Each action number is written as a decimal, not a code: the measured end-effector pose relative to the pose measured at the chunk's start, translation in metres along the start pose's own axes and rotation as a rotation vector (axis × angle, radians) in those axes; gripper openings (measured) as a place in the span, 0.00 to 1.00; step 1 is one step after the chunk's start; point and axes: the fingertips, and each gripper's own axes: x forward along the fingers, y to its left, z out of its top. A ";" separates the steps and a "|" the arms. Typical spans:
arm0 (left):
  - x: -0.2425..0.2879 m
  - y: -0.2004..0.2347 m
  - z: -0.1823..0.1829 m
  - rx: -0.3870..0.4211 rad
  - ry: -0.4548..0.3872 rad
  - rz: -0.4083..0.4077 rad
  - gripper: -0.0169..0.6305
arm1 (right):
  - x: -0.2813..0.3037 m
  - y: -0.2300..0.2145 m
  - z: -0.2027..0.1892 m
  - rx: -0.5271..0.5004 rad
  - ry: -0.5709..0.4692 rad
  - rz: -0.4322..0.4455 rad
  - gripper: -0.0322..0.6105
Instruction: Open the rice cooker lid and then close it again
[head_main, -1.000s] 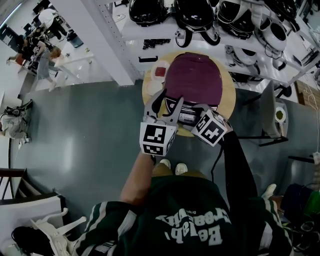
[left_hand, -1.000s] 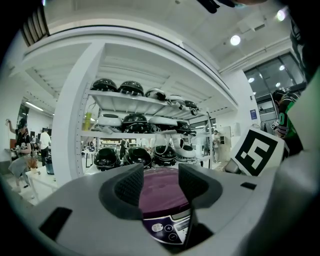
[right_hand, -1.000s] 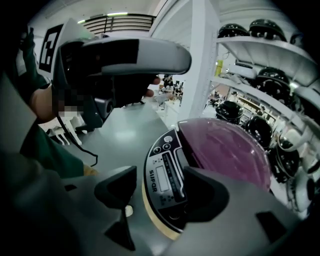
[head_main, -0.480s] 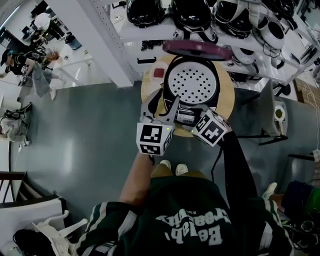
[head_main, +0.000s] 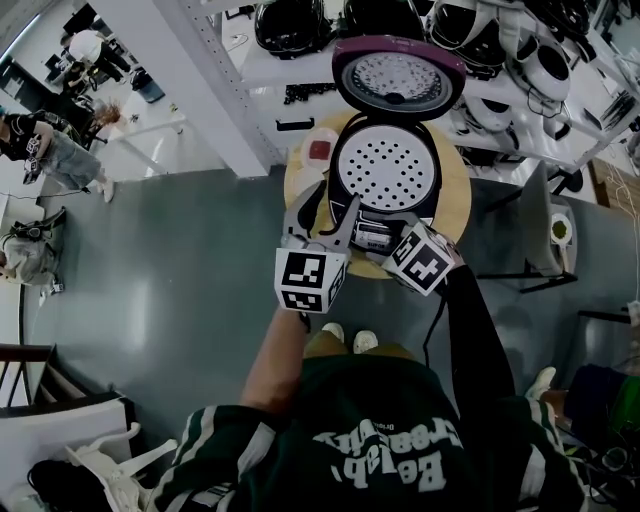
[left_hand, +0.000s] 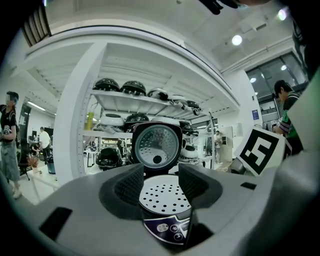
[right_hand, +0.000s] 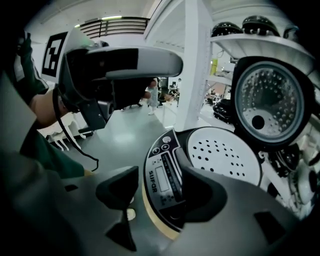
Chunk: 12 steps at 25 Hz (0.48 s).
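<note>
Round wooden table (head_main: 458, 195), white shelving (head_main: 290, 62) of dark domed items (head_main: 290, 22), grey floor (head_main: 170, 270), white pillar (head_main: 190, 70)

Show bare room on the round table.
Only a narrow bare table strip right of the rice cooker. Left rear holds a small dish. Near edge is crowded: left gripper, and right gripper, jaws closing, control panel seen between them, ungripped.

the rice cooker (head_main: 385, 168) sits on a round wooden table (head_main: 458, 190), its lid (head_main: 398, 75) tipped back and open. my left gripper (head_main: 325, 205) and right gripper (head_main: 392, 232) are at its front. the right one's jaws are closing, and i can't tell what's between them.
</note>
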 end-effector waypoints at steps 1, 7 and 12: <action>0.000 0.000 0.001 0.001 -0.001 0.000 0.35 | 0.000 0.000 0.000 -0.002 0.001 -0.001 0.48; 0.003 -0.003 0.002 0.007 0.003 -0.001 0.35 | 0.000 0.001 0.001 -0.003 -0.013 -0.001 0.49; 0.004 -0.008 0.002 0.010 -0.001 0.000 0.35 | 0.000 0.000 0.001 -0.002 -0.039 -0.013 0.49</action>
